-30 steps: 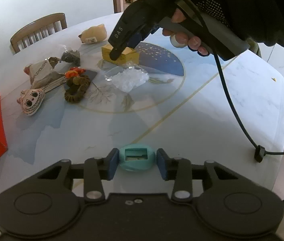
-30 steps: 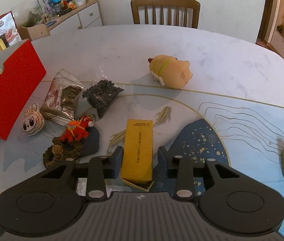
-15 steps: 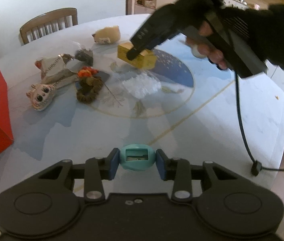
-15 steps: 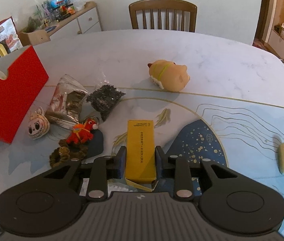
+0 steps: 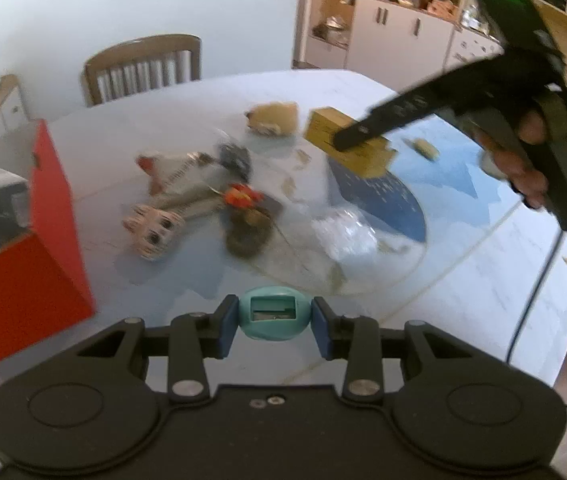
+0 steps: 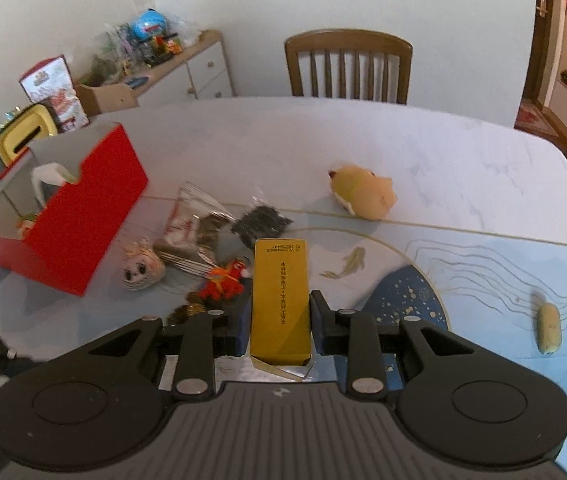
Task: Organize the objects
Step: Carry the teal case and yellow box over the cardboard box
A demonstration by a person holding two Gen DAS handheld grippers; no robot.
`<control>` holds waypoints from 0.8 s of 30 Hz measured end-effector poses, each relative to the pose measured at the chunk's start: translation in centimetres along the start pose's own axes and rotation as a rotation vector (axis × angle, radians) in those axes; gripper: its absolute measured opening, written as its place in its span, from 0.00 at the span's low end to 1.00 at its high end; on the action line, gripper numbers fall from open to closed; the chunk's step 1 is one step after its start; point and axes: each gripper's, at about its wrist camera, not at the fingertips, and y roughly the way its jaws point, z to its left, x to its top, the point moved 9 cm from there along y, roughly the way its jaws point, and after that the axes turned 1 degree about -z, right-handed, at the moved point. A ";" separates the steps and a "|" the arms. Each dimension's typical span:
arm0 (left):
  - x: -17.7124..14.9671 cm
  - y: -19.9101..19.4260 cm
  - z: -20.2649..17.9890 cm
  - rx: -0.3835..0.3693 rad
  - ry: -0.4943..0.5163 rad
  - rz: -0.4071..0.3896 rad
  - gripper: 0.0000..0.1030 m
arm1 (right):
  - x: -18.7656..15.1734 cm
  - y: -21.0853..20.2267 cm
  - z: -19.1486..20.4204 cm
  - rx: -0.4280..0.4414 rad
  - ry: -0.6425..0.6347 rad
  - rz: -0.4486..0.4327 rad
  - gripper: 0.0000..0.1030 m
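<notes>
Already pinched: yellow carton [image 6: 281,300] clamped lengthwise between the right gripper [image 6: 281,322] fingers, carried clear of the table [image 6: 423,160], far end pointing to 12 o'clock, near end open with a loose flap hanging below. Seen from the left wrist view as a blurred yellow block [image 5: 349,148] at 1 o'clock, held aloft. Likewise pinched: teal egg-shaped sharpener [image 5: 273,318] squeezed between the blue pads [image 5: 225,330] of the left gripper [image 5: 273,320], above the table too.

Probably headed for the red box [image 6: 71,216] at 10 o'clock, open at the top, some things already inside.

Risks, judged from here:
- Grip sits near the carton's rear end, so most of its length overhangs forward; could pivot downward and slip on a quick swing.
- Loose flap at the open end could let contents spill if tipped backward.
- Low carry could sweep the red knitted toy [image 6: 223,282], the dark packet [image 6: 261,224] and the foil pouch [image 6: 191,232] lying just ahead at 11 o'clock.
- Rounded, smooth sharpener could squirt out from the pads under uneven pressure.
- Both grippers aiming at one box opening could collide; motion blur in the left view hints at speed.

Further out: plush pig [image 6: 363,196] at 1 o'clock, doll-face charm [image 6: 141,270] at 10, small pale oblong piece [image 6: 549,328] at 3.
</notes>
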 end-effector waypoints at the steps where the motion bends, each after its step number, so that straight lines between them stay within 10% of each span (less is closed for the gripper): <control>1: 0.3 -0.3 0.4 0.008 -0.007 -0.005 0.37 | 0.2 -0.4 0.3 0.006 -0.001 -0.004 0.28; 24: 5.9 -9.3 13.4 0.143 -0.114 -0.141 0.36 | 5.5 -4.9 13.5 0.117 -0.079 -0.079 0.28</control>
